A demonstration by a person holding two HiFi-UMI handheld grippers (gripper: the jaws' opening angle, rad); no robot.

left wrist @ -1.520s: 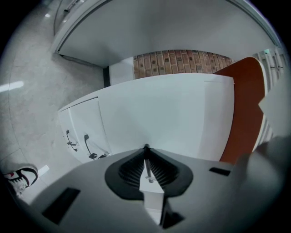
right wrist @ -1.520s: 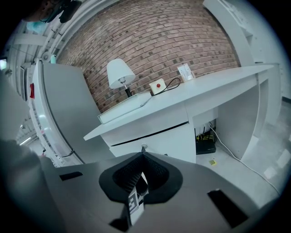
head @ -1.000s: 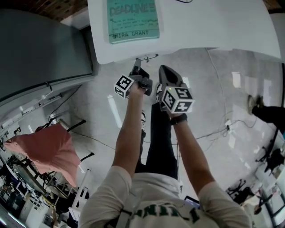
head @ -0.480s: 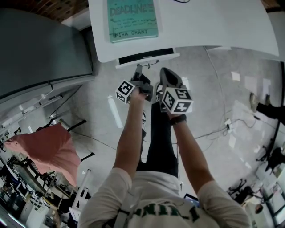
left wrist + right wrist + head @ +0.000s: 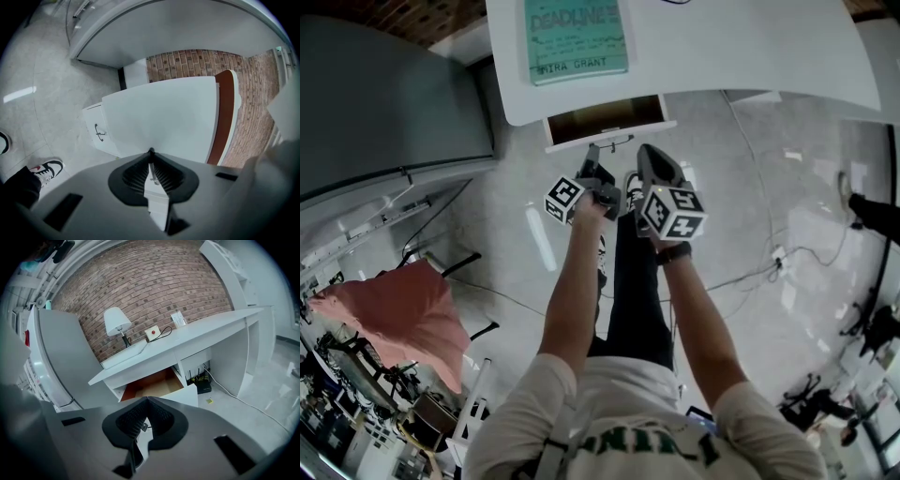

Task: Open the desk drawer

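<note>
The white desk has its drawer pulled partway out, and the brown inside shows in the right gripper view. My left gripper is rolled on its side at the drawer front. It is shut on the thin black drawer handle. In the left gripper view the white drawer front fills the space just beyond the left gripper. My right gripper hangs just right of the handle, shut with nothing held. The right gripper faces the open drawer.
A teal book lies on the desk top. A lamp and a red-button box stand by the brick wall. A grey cabinet stands to the left. Below the drawer is a white unit with its own handle. Cables cross the floor.
The drawer has slid out from under the desk toward the person, and its brown inside now shows. The left gripper drew back with the handle. The right gripper barely shifted.
</note>
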